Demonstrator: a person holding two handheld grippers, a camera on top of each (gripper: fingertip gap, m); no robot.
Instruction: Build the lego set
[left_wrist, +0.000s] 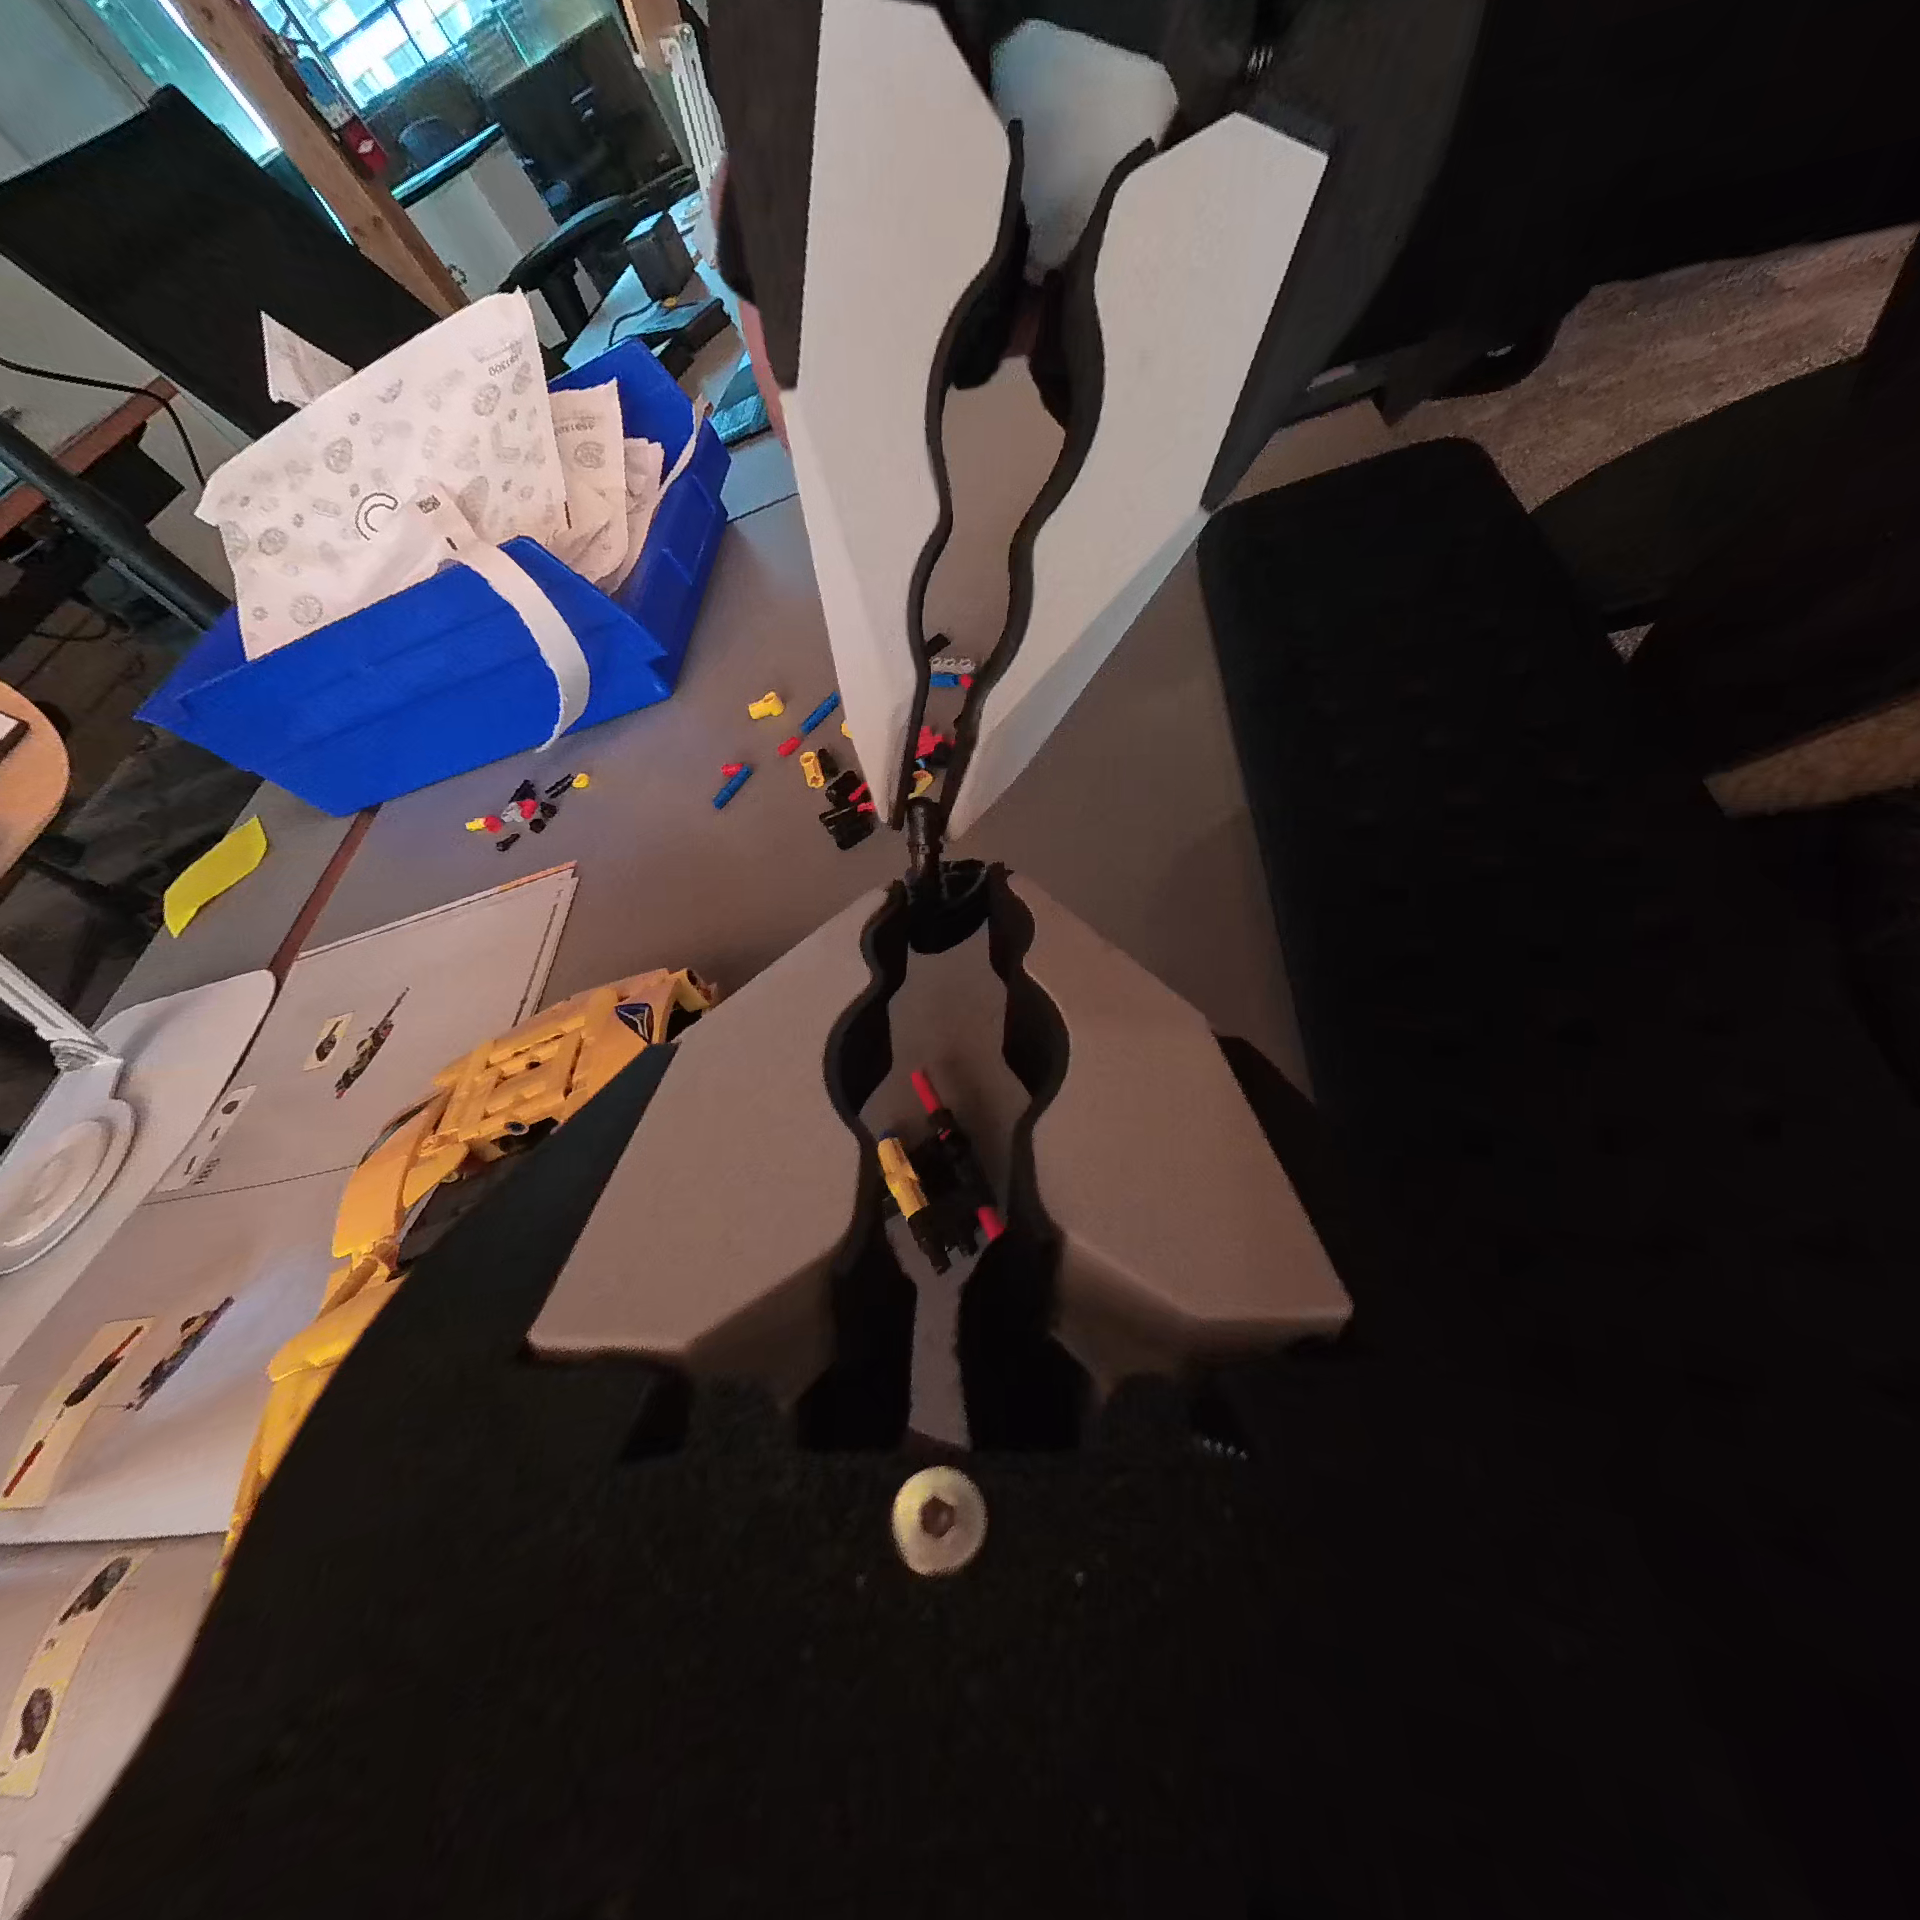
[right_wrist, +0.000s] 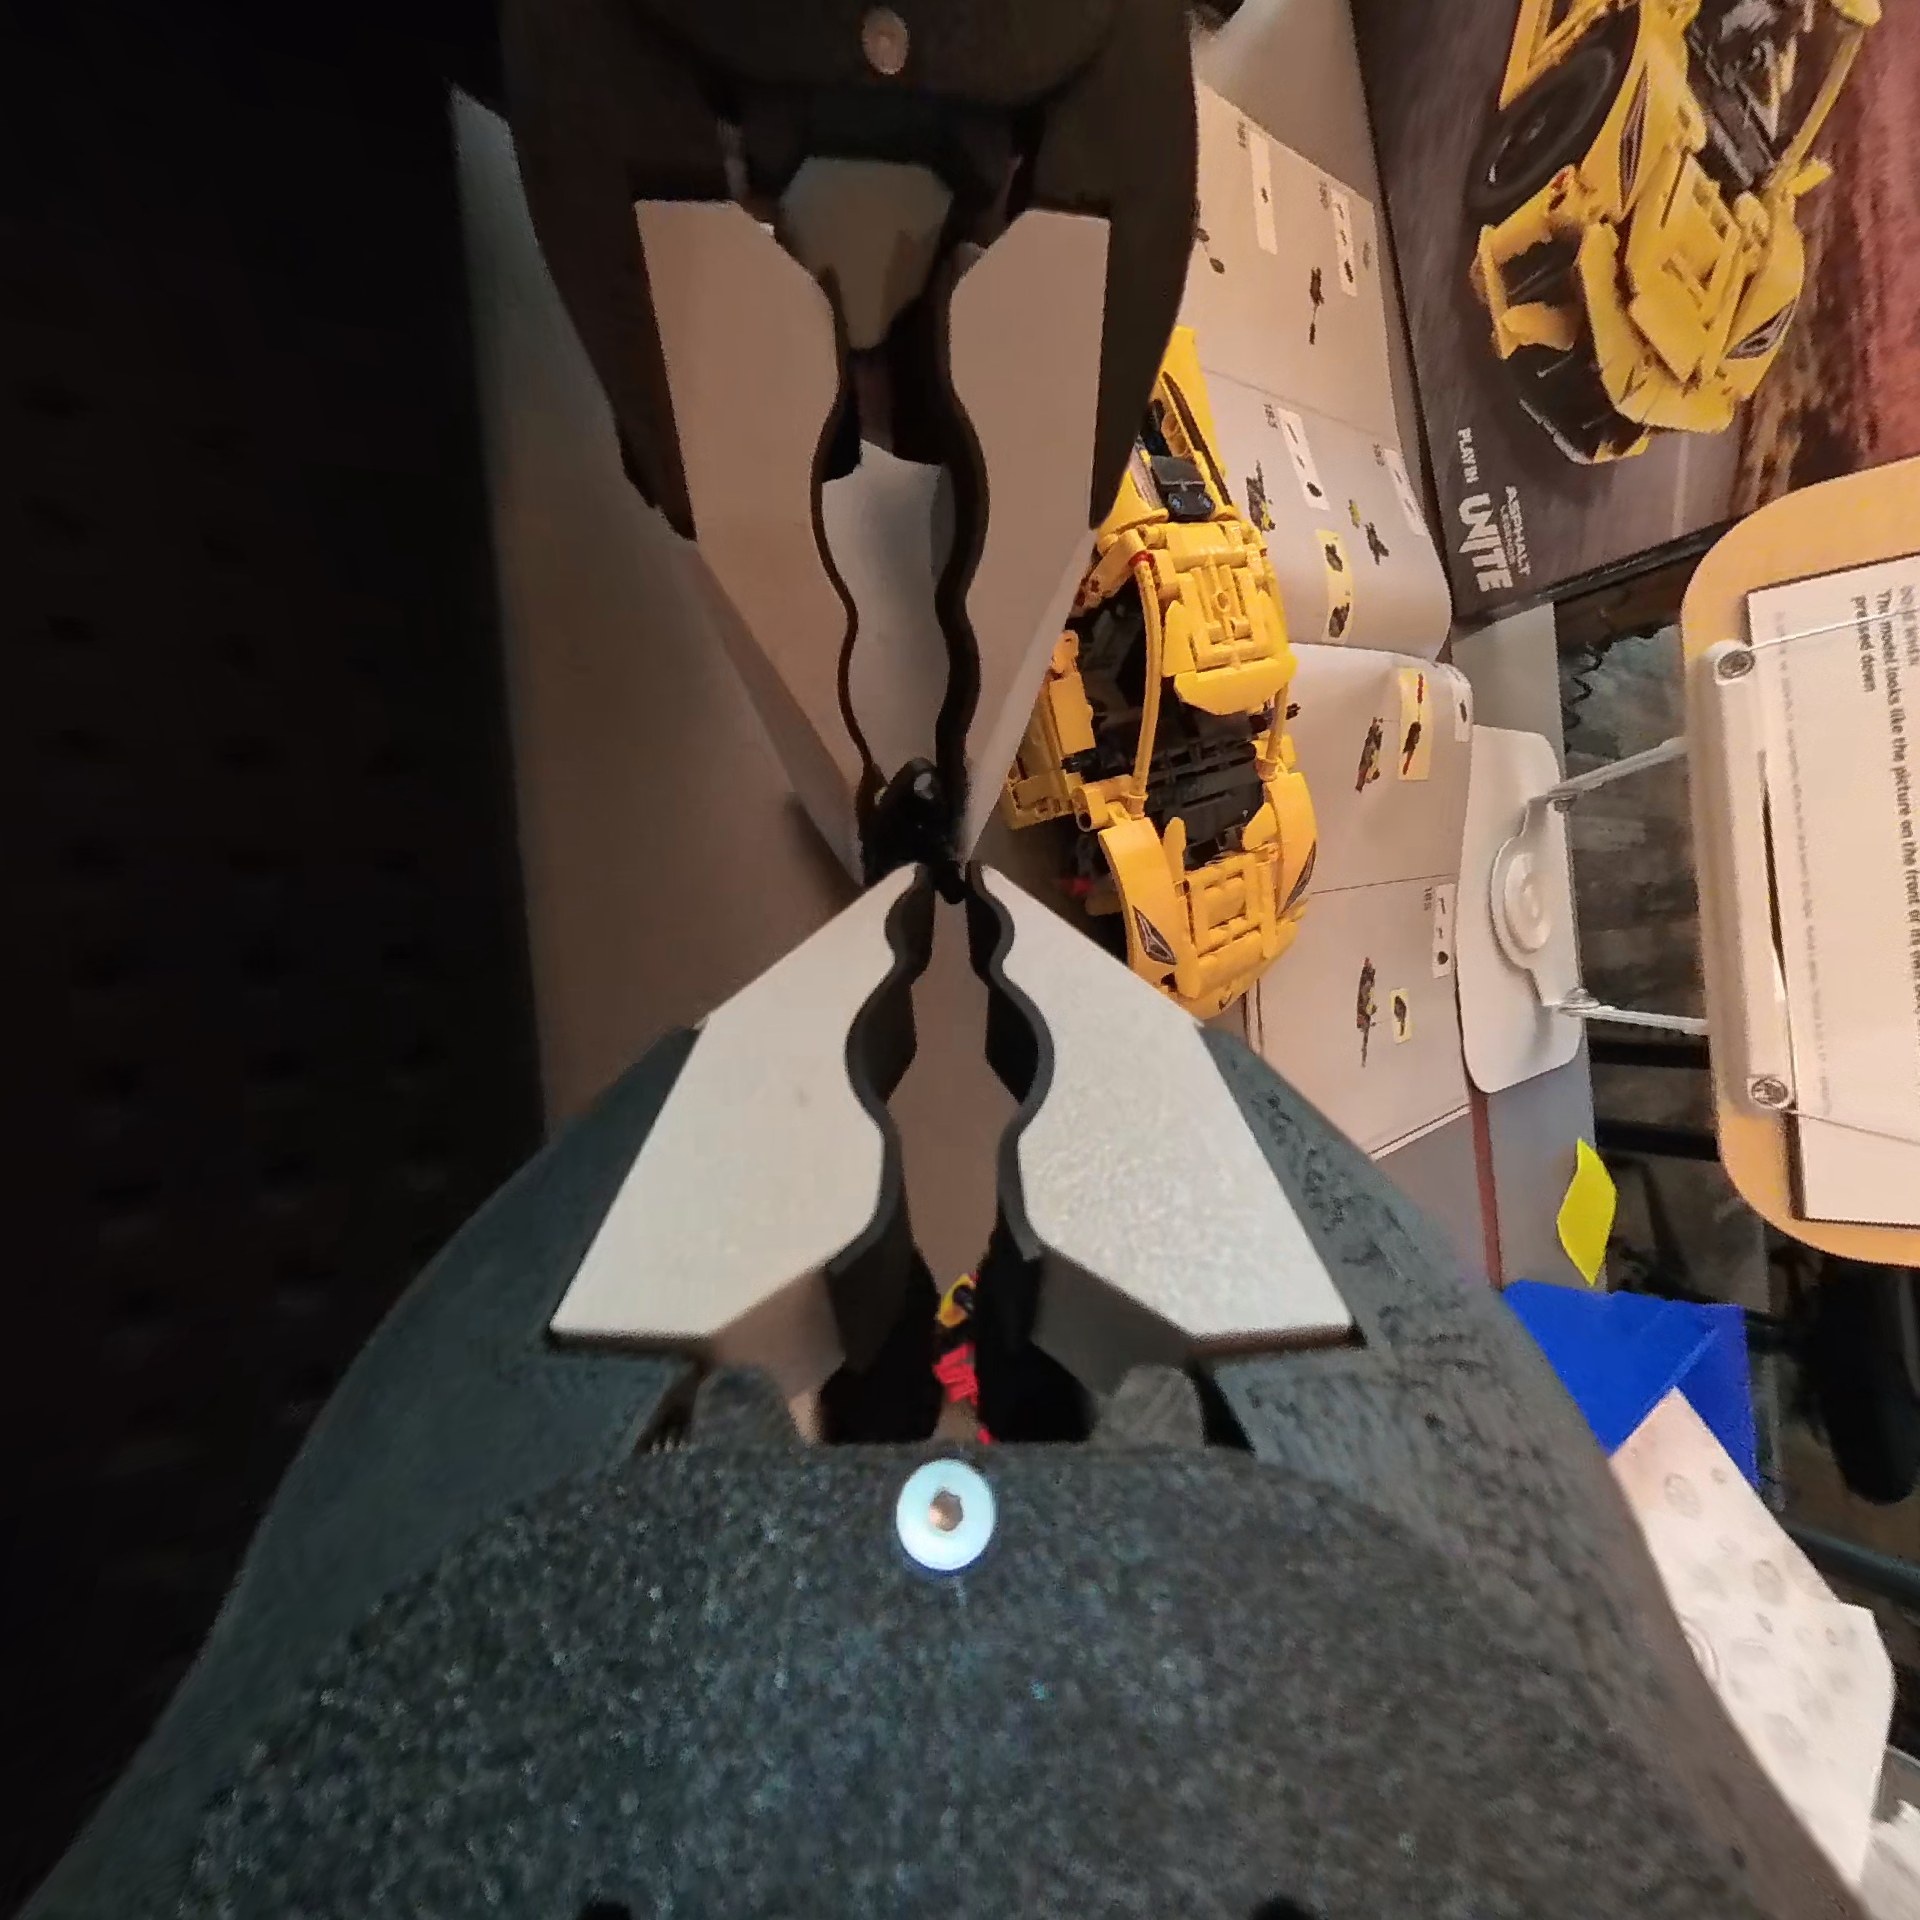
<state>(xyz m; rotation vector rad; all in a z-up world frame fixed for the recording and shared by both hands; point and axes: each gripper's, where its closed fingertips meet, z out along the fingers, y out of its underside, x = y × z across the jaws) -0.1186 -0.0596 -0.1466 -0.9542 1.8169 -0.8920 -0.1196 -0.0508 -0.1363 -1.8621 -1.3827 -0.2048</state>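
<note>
My left gripper (left_wrist: 940, 896) is shut on a small black round lego piece (left_wrist: 940, 914). My right gripper (left_wrist: 925, 816) comes in from above, tip to tip with it, and is shut on a small black pin (left_wrist: 923, 840) that touches the round piece. In the right wrist view my right gripper (right_wrist: 943, 888) meets the left gripper (right_wrist: 914, 844), which holds the black piece (right_wrist: 910, 798). The partly built yellow lego car (left_wrist: 488, 1122) lies on the grey table to the left and also shows in the right wrist view (right_wrist: 1174, 748).
Several loose lego pieces (left_wrist: 821, 769) and a small black, yellow and red sub-assembly (left_wrist: 935, 1174) lie on the table. A blue bin (left_wrist: 416, 675) with paper bags stands at the back left. An open instruction booklet (right_wrist: 1340, 727) and the set's box (right_wrist: 1662, 260) lie beside the car. Less than 4 cm separates the two grippers' tips.
</note>
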